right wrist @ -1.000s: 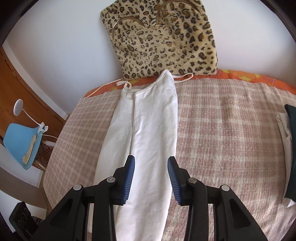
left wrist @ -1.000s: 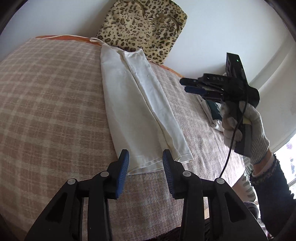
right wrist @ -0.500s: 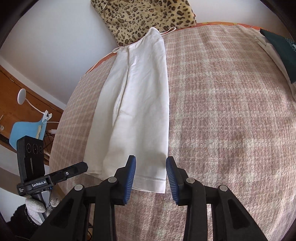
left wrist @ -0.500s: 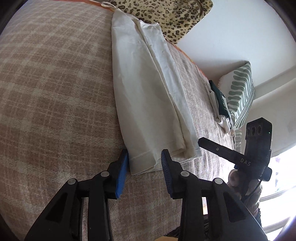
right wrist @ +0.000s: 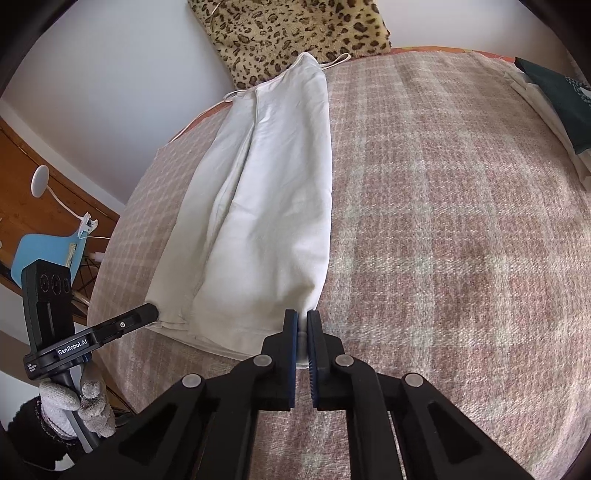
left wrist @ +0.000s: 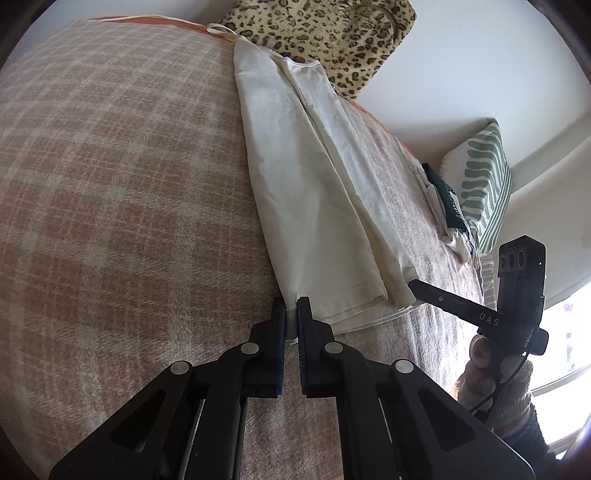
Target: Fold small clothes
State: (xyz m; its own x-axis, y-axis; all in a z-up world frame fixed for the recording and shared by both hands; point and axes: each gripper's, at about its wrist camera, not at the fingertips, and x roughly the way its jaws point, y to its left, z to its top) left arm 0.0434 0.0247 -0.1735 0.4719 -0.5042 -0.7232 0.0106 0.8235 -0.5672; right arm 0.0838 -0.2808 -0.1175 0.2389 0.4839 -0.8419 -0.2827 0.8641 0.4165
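You had the left gripper (left wrist: 291,310) pinching the near left corner of the white garment (left wrist: 317,192), its blue-padded fingers (left wrist: 280,325) pressed together with only the hem cloth showing between them. Your right gripper (right wrist: 303,325) likewise held the near right corner of the same hem, its fingers (right wrist: 291,332) closed onto a thin strip of fabric. The garment lay lengthwise on the bed, on a pink and cream checked blanket (left wrist: 110,184), folded into a long narrow strip with one side panel lapped over the middle. Its thin shoulder straps (right wrist: 338,60) lay at the far end, touching the leopard-print cushion (right wrist: 295,26) that stood against the white wall. In the left wrist view, the right gripper's finger tip met the hem at the garment's right corner, and your gloved right hand (left wrist: 491,373) gripped the handle below it. In the right wrist view, your gloved left hand (right wrist: 79,406) held the other handle at the near left edge of the bed. A stack of folded clothes (left wrist: 443,203), dark green over white, lay at the far right of the bed, just beside a green and white striped pillow (left wrist: 480,177). A blue chair (right wrist: 44,251) and a white clip lamp (right wrist: 40,179) stood beyond the left side of the bed.
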